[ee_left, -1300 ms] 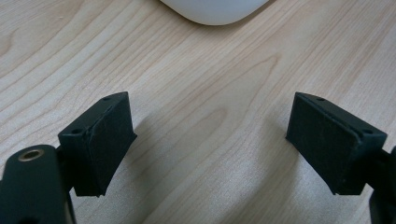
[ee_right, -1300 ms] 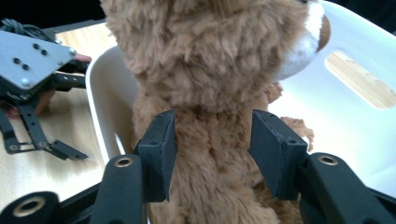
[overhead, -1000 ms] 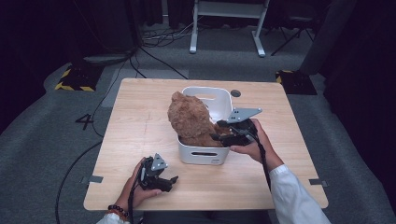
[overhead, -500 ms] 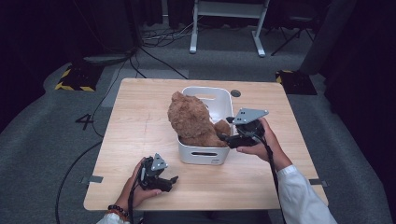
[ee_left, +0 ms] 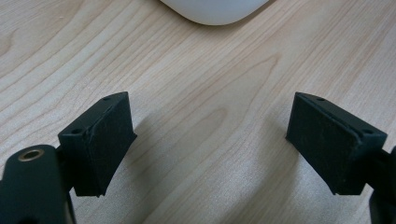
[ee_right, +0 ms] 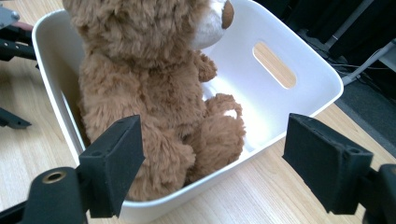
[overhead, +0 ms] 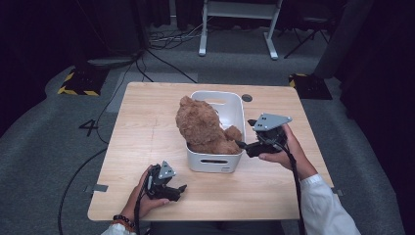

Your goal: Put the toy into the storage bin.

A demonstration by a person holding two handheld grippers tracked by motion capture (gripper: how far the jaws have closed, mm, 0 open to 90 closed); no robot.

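Teddy bear (ee_right: 154, 93) sits in the white bin (ee_right: 299, 56) ahead of the wide-open right gripper (ee_right: 233, 158), probably just released; left gripper (ee_left: 210, 144) rests open.

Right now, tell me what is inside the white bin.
A brown teddy bear sits in the white bin, leaning toward one end. Beside it the bin's white floor is bare, and a handle slot shows in the end wall. Whatever lies beneath the bear is covered.

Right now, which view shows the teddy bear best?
The right gripper view: the teddy bear sits close up in the white bin, muzzle and legs visible. The high view shows it small, from above.
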